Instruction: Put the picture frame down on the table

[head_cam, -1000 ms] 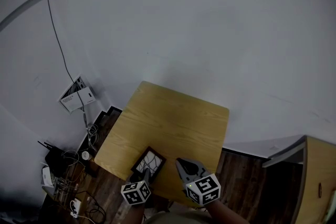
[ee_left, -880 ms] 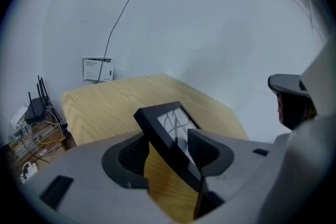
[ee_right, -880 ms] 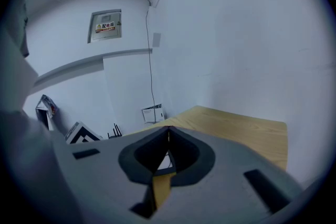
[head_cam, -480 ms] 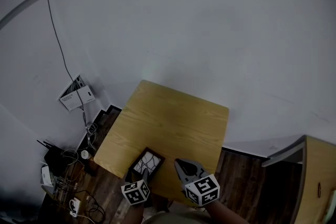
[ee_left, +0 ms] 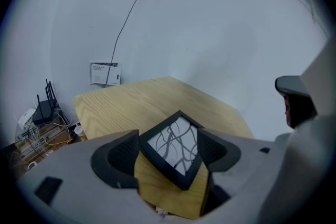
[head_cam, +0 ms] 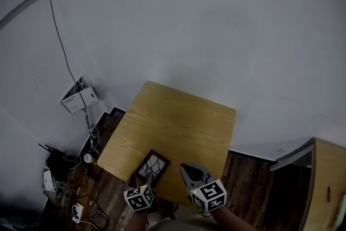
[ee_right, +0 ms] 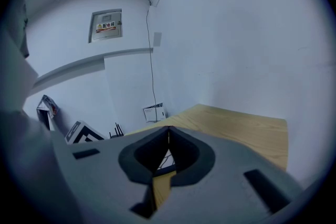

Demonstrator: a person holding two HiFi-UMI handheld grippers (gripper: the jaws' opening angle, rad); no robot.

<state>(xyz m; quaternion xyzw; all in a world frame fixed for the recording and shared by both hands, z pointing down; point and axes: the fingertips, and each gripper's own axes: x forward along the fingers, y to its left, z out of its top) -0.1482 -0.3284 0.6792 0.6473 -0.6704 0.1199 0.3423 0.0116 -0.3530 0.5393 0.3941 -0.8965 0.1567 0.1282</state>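
A black picture frame (head_cam: 152, 166) with a white, line-patterned picture lies flat on the wooden table (head_cam: 178, 121), near its front left corner. My left gripper (head_cam: 145, 180) sits just behind it, open. In the left gripper view the frame (ee_left: 173, 147) lies between the wide-apart jaws, one corner by each pad. My right gripper (head_cam: 186, 170) hovers over the table's front edge to the right of the frame, shut with nothing in it. In the right gripper view a sliver of the frame (ee_right: 165, 160) shows below the closed tips (ee_right: 168, 131).
A tangle of cables and a router (head_cam: 59, 170) lie on the dark floor to the table's left. A leaflet holder (head_cam: 78, 97) hangs on the white wall. A wooden cabinet (head_cam: 330, 181) stands at the right. The table's far half (ee_left: 131, 102) is bare wood.
My left gripper has drawn back slightly toward me, while the frame stays on the table. The right gripper has hardly moved.
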